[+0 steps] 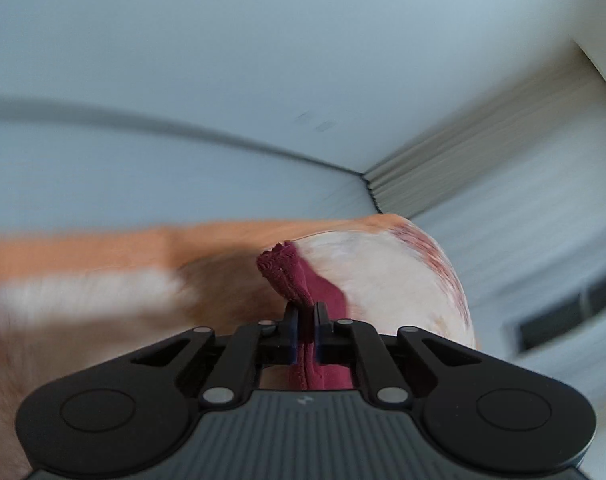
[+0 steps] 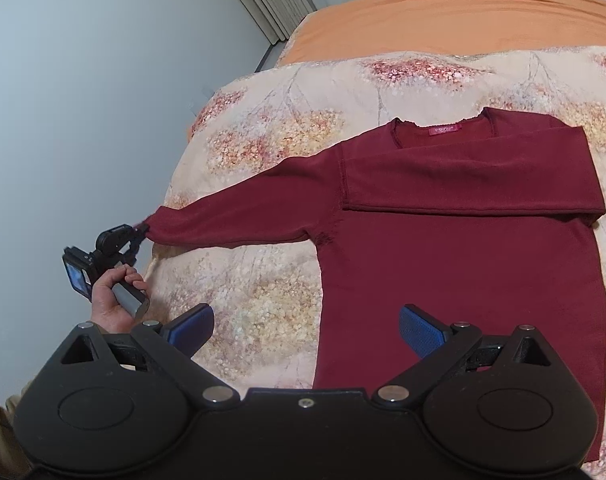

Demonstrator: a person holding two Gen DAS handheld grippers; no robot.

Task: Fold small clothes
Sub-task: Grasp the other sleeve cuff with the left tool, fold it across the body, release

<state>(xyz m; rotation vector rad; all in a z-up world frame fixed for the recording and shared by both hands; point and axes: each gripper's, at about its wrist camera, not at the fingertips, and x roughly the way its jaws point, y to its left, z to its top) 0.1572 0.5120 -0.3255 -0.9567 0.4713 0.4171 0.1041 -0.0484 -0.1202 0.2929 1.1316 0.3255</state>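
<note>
Right gripper [image 2: 305,330], jaws spread, above the bed's [image 2: 263,292] near edge. Sweater [image 2: 455,240] flat on bed; left gripper [image 1: 306,316] clamps its cuff [image 1: 287,276] past the left edge.

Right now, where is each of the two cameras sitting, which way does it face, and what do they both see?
Left wrist: on the left gripper, low and tilted up toward wall and curtain, blurred; its fingers pinch the maroon sleeve cuff.
Right wrist: on the right gripper, above the bed, looking down at the maroon sweater on the floral quilt; it is open, and the person's left hand shows.
Shared: the sleeve cuff clamped by the left gripper, the quilt, the curtain.
</note>
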